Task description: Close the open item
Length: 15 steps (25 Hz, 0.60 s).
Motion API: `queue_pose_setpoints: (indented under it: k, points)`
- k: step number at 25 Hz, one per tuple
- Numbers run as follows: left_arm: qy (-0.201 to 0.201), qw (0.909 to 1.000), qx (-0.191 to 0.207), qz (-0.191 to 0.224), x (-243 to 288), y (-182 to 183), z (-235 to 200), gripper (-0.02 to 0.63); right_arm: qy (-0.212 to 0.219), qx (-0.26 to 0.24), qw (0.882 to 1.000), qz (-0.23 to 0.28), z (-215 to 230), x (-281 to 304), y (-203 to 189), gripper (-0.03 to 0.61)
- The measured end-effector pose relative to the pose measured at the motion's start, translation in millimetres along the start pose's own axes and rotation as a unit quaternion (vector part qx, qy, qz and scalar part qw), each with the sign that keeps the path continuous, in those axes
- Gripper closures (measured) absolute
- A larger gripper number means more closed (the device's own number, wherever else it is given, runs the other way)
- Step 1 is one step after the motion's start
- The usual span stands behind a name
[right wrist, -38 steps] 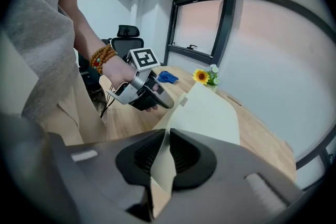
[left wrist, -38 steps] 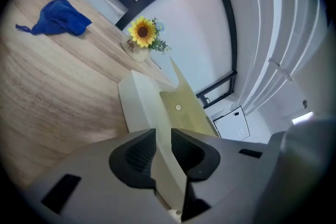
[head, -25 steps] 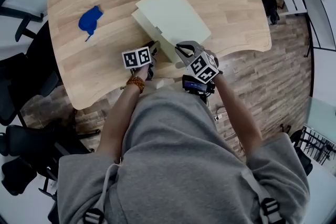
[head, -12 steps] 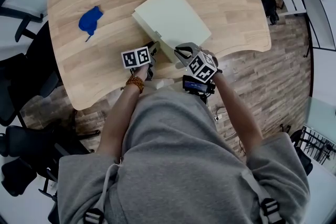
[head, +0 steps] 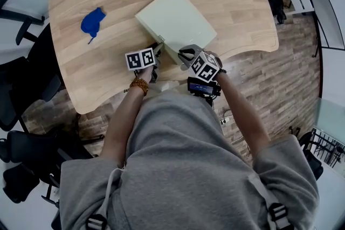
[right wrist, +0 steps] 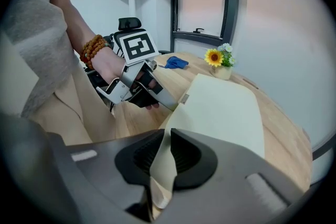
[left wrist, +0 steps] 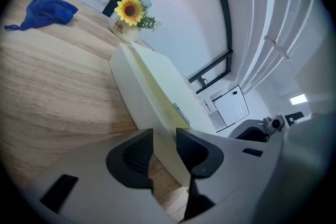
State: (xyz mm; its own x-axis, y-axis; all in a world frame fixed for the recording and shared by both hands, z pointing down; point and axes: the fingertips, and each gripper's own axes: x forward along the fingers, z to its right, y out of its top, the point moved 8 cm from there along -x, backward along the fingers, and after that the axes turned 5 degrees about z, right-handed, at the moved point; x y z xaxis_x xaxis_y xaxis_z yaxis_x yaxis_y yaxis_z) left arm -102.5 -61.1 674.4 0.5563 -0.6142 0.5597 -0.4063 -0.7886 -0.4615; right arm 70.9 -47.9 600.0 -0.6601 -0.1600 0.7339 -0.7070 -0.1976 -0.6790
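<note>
Two claws are set at the near edge of the cream box [head: 175, 19], which lies mid-desk [head: 237, 2] with its lid [right wrist: 226, 107] almost down. The lid's thin edge is pinched in the narrow right claw [right wrist: 167, 157]. The left claw [left wrist: 164, 152], whose jaws have just been opening, is spread loosely around the box's near corner. A lid lowered askew could be caught on that claw, and the unsteadied box could be pushed away.

left gripper [left wrist: 164, 139]: jaws just been opening, now apart around edge of pale cream flat box [head: 175, 19], not pressing. right gripper [right wrist: 167, 139]: pinched tight on its thin lid edge. Both forearms reach forward, grippers angled down.
</note>
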Motion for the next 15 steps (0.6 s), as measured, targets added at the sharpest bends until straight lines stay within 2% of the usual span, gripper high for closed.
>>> queue_pose_setpoints:
  k: [15]
  points:
    - [-0.001, 1.0, -0.006, -0.003, 0.6, -0.3, -1.5, 0.468, 0.02, 0.007, 0.999, -0.033, 1.5, 15.4, -11.7, 0.529]
